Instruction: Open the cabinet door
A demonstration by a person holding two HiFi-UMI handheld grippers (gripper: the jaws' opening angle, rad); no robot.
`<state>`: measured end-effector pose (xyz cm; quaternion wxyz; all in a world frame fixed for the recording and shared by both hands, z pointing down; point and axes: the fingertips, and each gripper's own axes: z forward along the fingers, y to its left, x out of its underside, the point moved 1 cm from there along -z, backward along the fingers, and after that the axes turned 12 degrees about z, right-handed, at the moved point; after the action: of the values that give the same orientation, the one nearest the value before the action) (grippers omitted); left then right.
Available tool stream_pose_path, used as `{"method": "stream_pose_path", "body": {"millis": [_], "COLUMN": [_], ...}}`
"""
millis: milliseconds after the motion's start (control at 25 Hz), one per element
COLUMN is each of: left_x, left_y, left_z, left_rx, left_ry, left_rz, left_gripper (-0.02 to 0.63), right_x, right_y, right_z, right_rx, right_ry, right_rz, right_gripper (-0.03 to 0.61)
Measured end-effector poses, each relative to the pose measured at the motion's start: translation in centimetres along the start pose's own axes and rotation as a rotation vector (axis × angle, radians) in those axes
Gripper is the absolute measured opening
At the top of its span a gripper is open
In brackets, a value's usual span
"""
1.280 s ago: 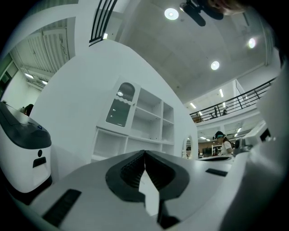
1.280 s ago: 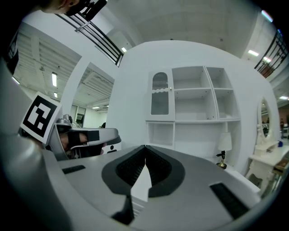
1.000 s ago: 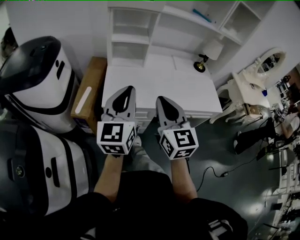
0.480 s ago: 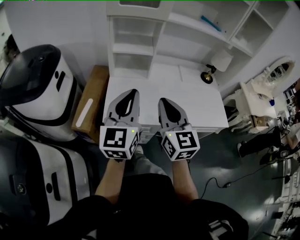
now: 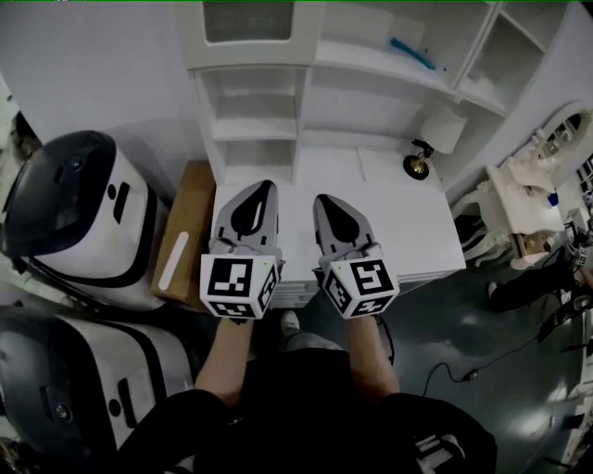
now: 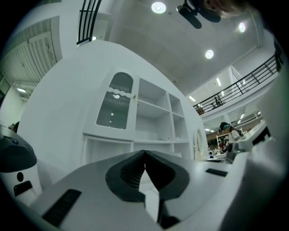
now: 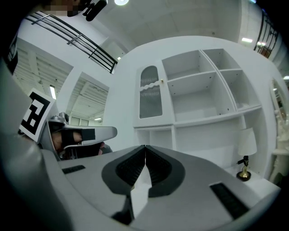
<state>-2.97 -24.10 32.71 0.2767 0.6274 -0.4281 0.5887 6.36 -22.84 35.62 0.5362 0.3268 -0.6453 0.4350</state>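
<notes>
A white hutch stands on a white desk [image 5: 408, 231]. Its cabinet door [image 5: 248, 20] with a glass pane sits shut at the upper left of the shelves; the same door [image 6: 114, 107] shows ahead and above in the left gripper view, and with a small knob [image 7: 161, 81] on its right edge in the right gripper view. My left gripper [image 5: 263, 185] and right gripper [image 5: 321, 198] hover side by side over the desk's near half, well short of the door. Both are shut with nothing between the jaws.
Open shelves [image 5: 255, 125] fill the hutch below and right of the door. A small lamp [image 5: 435, 139] stands on the desk's right rear. A cardboard box [image 5: 185, 236] and two large white-and-black machines [image 5: 83, 222] stand left of the desk. A white ornate table [image 5: 519, 208] is at the right.
Both grippers have advanced together over the desk toward the hutch, and the glass-paned door has come into the head view's top. The jaws stayed shut.
</notes>
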Motion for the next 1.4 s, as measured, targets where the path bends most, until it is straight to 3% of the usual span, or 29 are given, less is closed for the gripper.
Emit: {"method": "stream_pose_path", "body": {"millis": [680, 840, 1120, 1400], "left_x": [-3.8, -4.9, -8.1, -10.9], "left_y": [1.6, 2.0, 2.1, 3.4], "left_z": [10.1, 11.8, 14.4, 16.2], "left_rx": [0.008, 0.004, 0.014, -0.004], "left_ry": [-0.113, -0.128, -0.173, -0.202], "left_rz": [0.125, 0.228, 0.317, 0.433], "left_gripper": [0.012, 0.012, 0.012, 0.012], "right_x": [-3.7, -5.0, -7.6, -9.7], "right_y": [-5.2, -5.9, -6.2, -6.6], "right_z": [6.5, 7.9, 10.2, 12.2], "right_rx": [-0.063, -0.074, -0.097, -0.121], "right_ry": [-0.083, -0.096, -0.147, -0.194], "right_rz": [-0.035, -0.078, -0.158, -0.163], "right_gripper": [0.02, 0.02, 0.02, 0.02]}}
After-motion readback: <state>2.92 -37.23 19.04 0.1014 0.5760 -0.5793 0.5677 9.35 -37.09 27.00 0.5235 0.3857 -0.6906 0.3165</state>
